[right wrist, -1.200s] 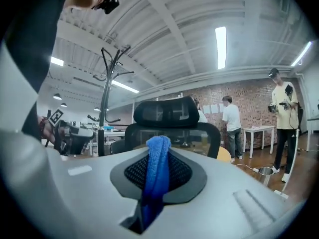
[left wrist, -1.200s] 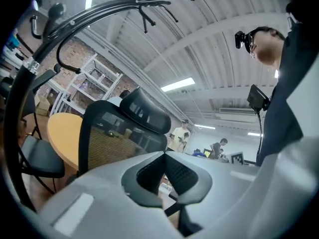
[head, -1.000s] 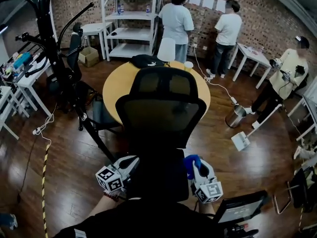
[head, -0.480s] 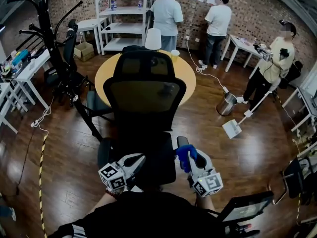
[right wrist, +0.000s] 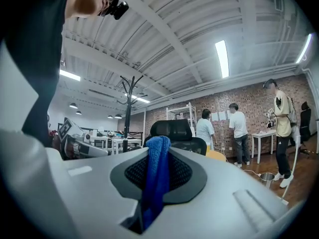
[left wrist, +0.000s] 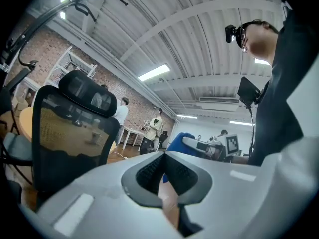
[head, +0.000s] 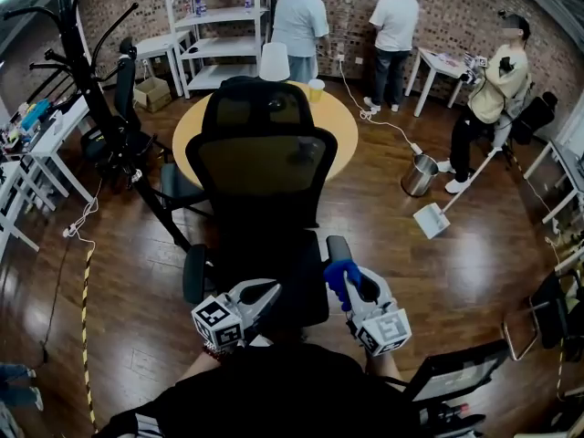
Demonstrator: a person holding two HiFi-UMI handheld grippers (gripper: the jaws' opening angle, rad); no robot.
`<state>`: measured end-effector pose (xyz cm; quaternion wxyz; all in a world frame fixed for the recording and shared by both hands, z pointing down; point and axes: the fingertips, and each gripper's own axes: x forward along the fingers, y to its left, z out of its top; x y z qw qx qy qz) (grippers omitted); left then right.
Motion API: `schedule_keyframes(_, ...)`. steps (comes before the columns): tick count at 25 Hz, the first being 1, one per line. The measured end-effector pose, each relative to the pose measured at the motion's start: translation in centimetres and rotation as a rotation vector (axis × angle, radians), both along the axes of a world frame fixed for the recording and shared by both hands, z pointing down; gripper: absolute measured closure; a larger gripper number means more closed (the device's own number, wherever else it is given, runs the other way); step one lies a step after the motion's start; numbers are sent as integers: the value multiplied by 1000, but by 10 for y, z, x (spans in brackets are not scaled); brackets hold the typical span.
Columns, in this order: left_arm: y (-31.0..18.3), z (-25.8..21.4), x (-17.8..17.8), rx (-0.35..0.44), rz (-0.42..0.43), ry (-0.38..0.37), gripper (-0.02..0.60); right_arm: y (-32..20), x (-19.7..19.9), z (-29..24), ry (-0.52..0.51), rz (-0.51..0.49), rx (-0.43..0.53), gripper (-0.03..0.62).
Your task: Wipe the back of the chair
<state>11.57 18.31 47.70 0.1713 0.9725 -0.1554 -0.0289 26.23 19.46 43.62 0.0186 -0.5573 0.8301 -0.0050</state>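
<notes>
Wood floor (head: 474, 281); chair (head: 260, 167) higher in view than before

Chair (head: 260, 167): back of black mesh, thin enough for the desk to show through; frame of matt black plastic.
Cloth (right wrist: 155, 175): blue, soft, fuzzy pile, matt.
Right tool (right wrist: 158, 171): smooth matt grey plastic shell; pads (right wrist: 180, 173) black and finely textured.
Left tool (left wrist: 164, 169): the same grey plastic and dark textured pads.
Floor (head: 474, 263): dark wooden planks, polished, with glints of light.
Desk (head: 345, 130): smooth top with a pale yellowish wood look.
Bin (head: 419, 175): bare shiny metal.
Wall (head: 456, 16): rough brick.
</notes>
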Motion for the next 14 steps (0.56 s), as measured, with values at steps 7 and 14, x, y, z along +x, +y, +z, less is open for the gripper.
schedule_keyframes(7, 11, 20, -32, -47, -76, -52, 575, 7, -18, 7, -47, -58, -25, 557)
schedule_keyframes(14, -6, -26, -56, 62, -175, 15, 575, -37, -48, -11, 65, -156, 20, 557)
